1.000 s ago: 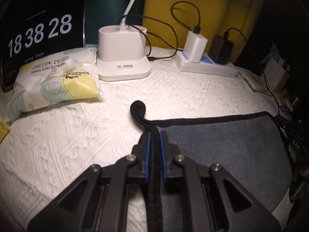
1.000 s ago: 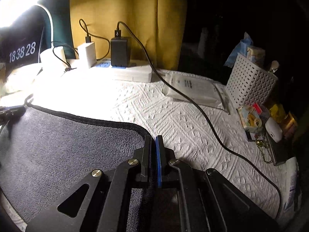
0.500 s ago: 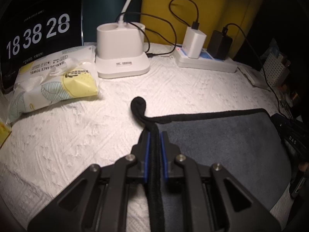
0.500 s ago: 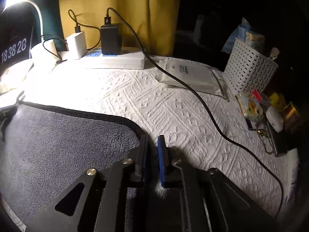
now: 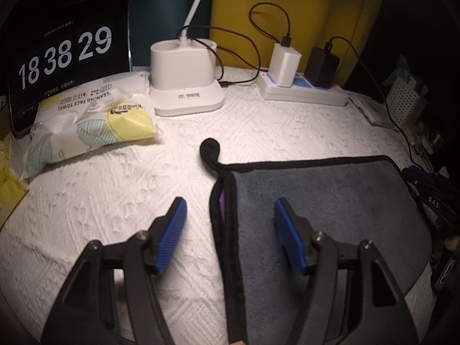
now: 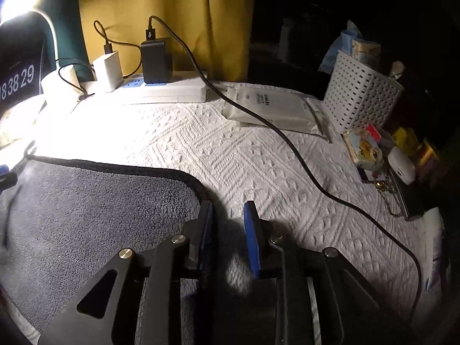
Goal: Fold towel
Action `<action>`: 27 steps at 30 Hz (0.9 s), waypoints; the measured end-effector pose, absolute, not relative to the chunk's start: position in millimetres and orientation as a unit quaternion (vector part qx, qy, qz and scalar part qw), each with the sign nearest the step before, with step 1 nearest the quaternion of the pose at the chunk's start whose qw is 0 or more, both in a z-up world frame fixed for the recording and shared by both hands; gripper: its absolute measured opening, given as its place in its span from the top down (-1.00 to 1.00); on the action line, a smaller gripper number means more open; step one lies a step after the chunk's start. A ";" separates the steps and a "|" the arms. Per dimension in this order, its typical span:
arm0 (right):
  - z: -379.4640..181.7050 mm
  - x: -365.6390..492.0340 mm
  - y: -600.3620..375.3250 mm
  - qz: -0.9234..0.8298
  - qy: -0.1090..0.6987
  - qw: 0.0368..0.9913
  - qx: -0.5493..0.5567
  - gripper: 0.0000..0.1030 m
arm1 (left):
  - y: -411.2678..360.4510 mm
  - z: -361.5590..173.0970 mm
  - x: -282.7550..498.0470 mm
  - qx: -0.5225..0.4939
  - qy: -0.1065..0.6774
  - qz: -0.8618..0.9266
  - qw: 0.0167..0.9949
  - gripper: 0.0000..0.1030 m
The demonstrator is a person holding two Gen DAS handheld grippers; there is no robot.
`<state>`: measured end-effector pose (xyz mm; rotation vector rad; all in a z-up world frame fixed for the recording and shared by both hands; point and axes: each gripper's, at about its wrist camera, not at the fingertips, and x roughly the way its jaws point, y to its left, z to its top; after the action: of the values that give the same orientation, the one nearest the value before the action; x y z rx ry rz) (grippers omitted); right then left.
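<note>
A grey towel [image 5: 325,204] with black edging lies flat and folded on the white textured cloth; its black hanging loop [image 5: 211,148] pokes out at the far left corner. My left gripper [image 5: 230,215] is wide open, its jaws straddling the towel's left edge without touching it. In the right wrist view the towel [image 6: 95,201] fills the lower left. My right gripper [image 6: 227,215] is open at the towel's right corner, with the left pad over the edging and nothing between the jaws.
A face-towel pack [image 5: 92,123], a white lamp base [image 5: 185,86], a clock screen [image 5: 66,54] and a power strip with chargers [image 5: 302,86] line the back. A black cable [image 6: 302,161], a wipes pack [image 6: 273,109], a white basket [image 6: 362,97] and small items stand at the right.
Both grippers have let go of the towel's edges and opened, the left one wide. The towel now lies flat on the cloth. The clock went from 28 to 29.
</note>
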<state>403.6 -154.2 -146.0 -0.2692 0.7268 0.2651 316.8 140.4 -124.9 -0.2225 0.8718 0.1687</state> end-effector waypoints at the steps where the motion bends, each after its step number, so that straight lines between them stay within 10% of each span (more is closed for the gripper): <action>1: -145.2 402.4 -155.7 0.128 0.355 0.917 -0.128 0.52 | 140.2 -123.6 314.4 -0.108 0.419 0.081 0.898 -0.26; 27: -121.3 336.1 -160.8 0.155 0.344 0.918 -0.118 0.38 | 119.8 -97.2 258.6 -0.112 0.387 0.063 0.913 -0.26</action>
<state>336.1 -160.8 -121.3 -0.2430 0.7079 0.3193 258.6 119.8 -97.2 -0.2302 0.7963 0.1288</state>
